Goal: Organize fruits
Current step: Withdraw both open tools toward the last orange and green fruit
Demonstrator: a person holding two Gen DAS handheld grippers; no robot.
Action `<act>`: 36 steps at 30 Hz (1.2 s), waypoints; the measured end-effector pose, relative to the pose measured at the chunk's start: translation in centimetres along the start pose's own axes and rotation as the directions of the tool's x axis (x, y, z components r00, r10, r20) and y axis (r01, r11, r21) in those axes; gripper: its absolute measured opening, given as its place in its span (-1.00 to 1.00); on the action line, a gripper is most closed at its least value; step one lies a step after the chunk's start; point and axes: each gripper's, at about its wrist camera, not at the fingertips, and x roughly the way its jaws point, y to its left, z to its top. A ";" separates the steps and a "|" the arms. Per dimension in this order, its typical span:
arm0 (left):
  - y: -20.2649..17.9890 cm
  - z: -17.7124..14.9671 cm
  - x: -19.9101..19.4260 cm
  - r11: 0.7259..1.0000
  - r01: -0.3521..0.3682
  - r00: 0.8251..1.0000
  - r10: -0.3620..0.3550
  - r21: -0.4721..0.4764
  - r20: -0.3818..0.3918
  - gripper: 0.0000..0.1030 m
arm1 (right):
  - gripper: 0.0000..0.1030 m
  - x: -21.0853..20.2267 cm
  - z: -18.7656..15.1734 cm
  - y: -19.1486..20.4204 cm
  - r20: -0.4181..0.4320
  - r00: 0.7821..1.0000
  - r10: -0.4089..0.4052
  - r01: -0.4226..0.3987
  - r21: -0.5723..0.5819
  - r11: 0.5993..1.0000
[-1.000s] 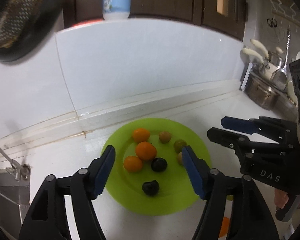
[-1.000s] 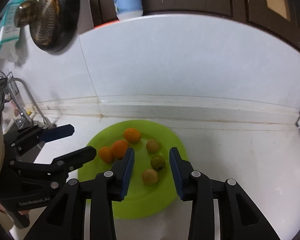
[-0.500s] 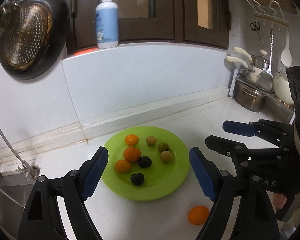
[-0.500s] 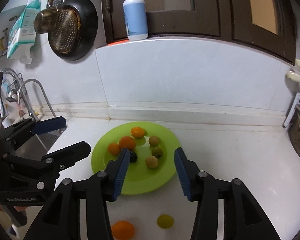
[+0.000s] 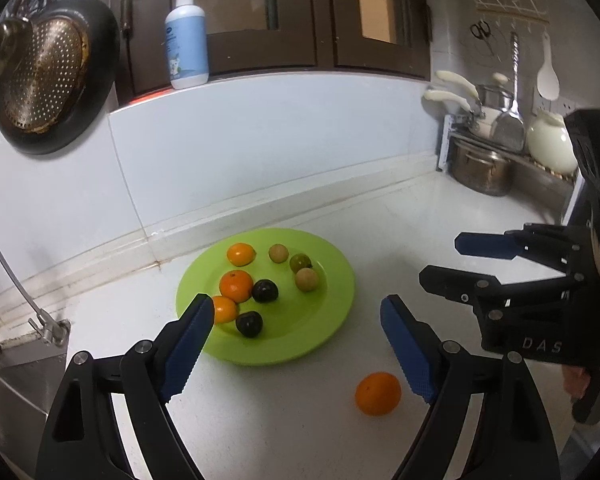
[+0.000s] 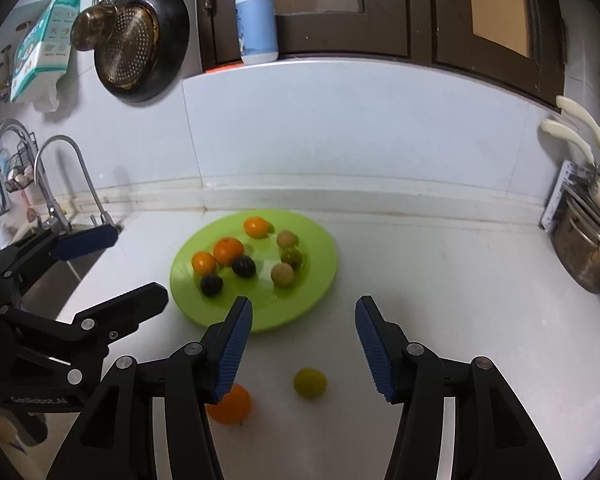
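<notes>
Both my tools are wide open and empty: left gripper (image 5: 296, 344) and right gripper (image 6: 302, 350) hang above the counter's near edge, pulled back so I can see everything. The green plate (image 6: 320, 280) sits mid-counter toward the back wall, holding eight fruits grouped by kind. Two strays lie on the counter in front of it: an orange (image 6: 230, 404) and a green fruit (image 6: 309, 383), the latter between my right jaws, likely next pick.

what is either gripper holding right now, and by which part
Nothing. The left gripper and right gripper are both open and empty; the loose round orange fruit lies on the white countertop, ungripped.
</notes>
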 end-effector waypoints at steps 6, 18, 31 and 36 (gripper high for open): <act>-0.8 -1.8 0.5 0.999 0.039 0.999 -0.039 0.017 -0.032 0.65 | 0.06 0.3 -1.5 -0.2 -0.037 0.999 -0.021 0.020 -0.006 1.000; -2.8 -4.7 2.8 0.989 0.139 0.983 -0.132 0.048 -0.129 0.59 | 0.06 2.0 -4.1 -0.1 -0.132 0.991 -0.007 0.004 -0.025 1.000; -3.3 -6.4 5.6 0.966 0.257 0.934 -0.259 -0.042 -0.246 0.13 | 0.06 4.6 -5.8 -0.8 -0.202 0.979 0.013 -0.014 -0.003 1.000; -3.2 -6.5 6.4 0.954 0.288 0.917 -0.298 -0.076 -0.264 -0.06 | 0.04 5.3 -5.9 -0.8 -0.210 0.977 0.017 -0.017 0.002 1.000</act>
